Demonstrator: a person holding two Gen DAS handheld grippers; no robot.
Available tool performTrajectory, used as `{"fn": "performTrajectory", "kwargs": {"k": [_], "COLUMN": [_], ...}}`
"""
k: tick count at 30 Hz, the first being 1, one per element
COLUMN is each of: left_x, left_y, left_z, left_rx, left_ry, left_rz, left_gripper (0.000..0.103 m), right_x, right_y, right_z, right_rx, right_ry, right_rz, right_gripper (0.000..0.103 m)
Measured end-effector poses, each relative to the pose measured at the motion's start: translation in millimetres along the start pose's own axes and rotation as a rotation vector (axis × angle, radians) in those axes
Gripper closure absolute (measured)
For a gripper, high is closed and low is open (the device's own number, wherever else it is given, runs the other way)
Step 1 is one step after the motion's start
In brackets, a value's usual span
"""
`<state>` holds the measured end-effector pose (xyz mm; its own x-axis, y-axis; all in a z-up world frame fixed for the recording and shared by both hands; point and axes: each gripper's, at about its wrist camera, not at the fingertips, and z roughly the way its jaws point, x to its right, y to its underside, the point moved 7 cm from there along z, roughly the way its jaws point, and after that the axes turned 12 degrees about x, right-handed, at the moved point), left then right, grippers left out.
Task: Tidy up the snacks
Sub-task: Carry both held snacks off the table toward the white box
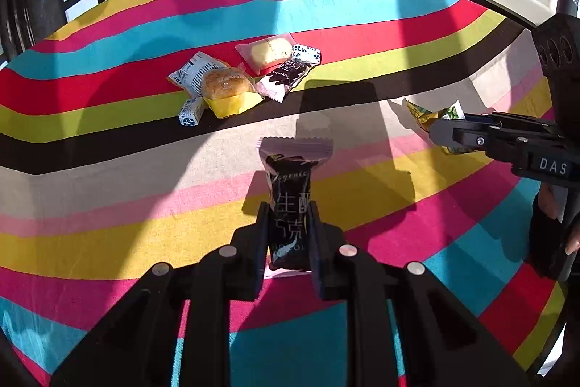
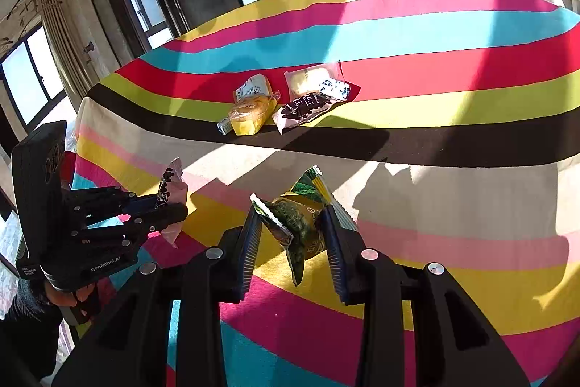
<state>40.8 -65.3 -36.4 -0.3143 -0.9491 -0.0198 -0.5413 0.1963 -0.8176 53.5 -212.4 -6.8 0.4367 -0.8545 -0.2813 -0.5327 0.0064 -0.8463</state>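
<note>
Since everything here rides on the striped tablecloth (image 1: 108, 205) with no bin, tray or box in either view, there are no containers to report; the sorted pile of wrapped snacks (image 1: 246, 75) sits well ahead of both tools, across the black stripe. In that pile: a bun in a yellow wrapper (image 1: 228, 89), a pale cake in clear film (image 1: 268, 51), a dark chocolate pack (image 1: 286, 75), and small blue-white sachets. Left gripper (image 1: 288, 223) is clamped on a black chocolate bar packet (image 1: 290, 202), held upright by its lower half, crimped end up. Right gripper (image 2: 293, 231) pinches a green snack packet (image 2: 301, 223) across its middle, with the foil crumpling between the pads. My read: all of these are light, soft and slick film, with crushable contents. Grip mid-body with light force, avoid the crimped ends, since those likely slip. Both held packets sit clear of the cloth, near each other.
</note>
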Motion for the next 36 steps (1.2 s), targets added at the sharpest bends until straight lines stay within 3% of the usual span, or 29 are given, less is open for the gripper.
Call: {"fn": "performTrajectory", "kwargs": {"k": [5, 10, 13, 15, 22, 30, 36], "left_x": [-20.3, -18.7, -17.2, -20.5, -22.4, -34.5, -55.2], "left_y": [20.1, 16.8, 16.8, 16.9, 16.8, 29.6, 55.6], "left_z": [-10.3, 1.0, 1.0, -0.3, -25.4, -72.8, -101.2], "left_rx": [-0.052, -0.071, -0.07, -0.067, -0.007, 0.052, 0.057], "left_ry": [0.004, 0.012, 0.003, -0.012, -0.044, -0.114, -0.16], "left_rz": [-0.063, -0.073, -0.063, -0.082, -0.09, -0.049, -0.083], "left_gripper": [0.08, 0.077, 0.075, 0.08, 0.082, 0.082, 0.082], "right_x": [2.4, 4.9, 4.4, 3.6, -1.8, -60.1, -115.6], "right_y": [-0.3, -0.8, -0.4, 0.2, 1.5, 10.5, 19.4], "right_z": [1.1, -2.7, -1.5, -0.5, -10.5, -27.3, -28.9], "right_rx": [-0.002, 0.013, 0.007, 0.001, 0.021, 0.055, 0.037], "right_ry": [-0.01, -0.012, -0.01, -0.009, 0.011, -0.094, -0.185], "right_rz": [0.019, 0.039, 0.039, 0.037, 0.06, 0.092, 0.047], "right_gripper": [0.068, 0.068, 0.068, 0.068, 0.068, 0.068, 0.068]}}
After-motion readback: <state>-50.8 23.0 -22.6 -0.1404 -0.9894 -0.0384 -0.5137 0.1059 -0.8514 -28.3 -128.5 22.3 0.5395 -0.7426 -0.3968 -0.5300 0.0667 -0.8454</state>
